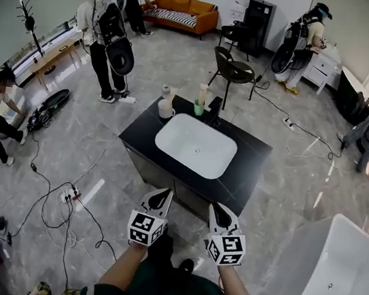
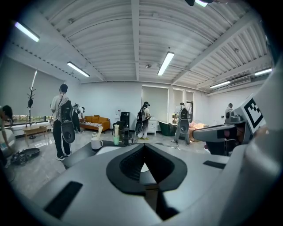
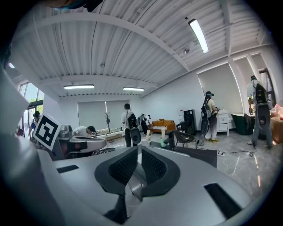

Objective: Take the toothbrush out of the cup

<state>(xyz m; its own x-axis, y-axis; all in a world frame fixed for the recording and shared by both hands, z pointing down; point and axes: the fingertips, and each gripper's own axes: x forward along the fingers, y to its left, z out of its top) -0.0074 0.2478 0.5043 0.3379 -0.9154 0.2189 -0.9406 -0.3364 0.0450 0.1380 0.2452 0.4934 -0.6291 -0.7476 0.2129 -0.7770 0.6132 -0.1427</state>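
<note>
A black counter (image 1: 246, 170) with a white sink basin (image 1: 196, 145) stands ahead of me. On its far edge are a white mug (image 1: 166, 110) with a beige handle sticking up from it and a green cup (image 1: 198, 108) holding a tall pale item. I cannot tell which one is the toothbrush. The white mug (image 2: 96, 143) and green cup (image 2: 116, 140) also show small in the left gripper view. Both grippers hang short of the counter's near edge, far from the cups. My left gripper (image 1: 164, 194) (image 2: 144, 145) is shut and empty. My right gripper (image 1: 217, 208) (image 3: 139, 148) is shut and empty too.
A black faucet (image 1: 215, 111) stands beside the green cup. A dark chair (image 1: 232, 68) is behind the counter. Cables and a power strip (image 1: 67, 195) lie on the floor at left. A white tub (image 1: 345, 270) sits at lower right. Several people stand or crouch around the room.
</note>
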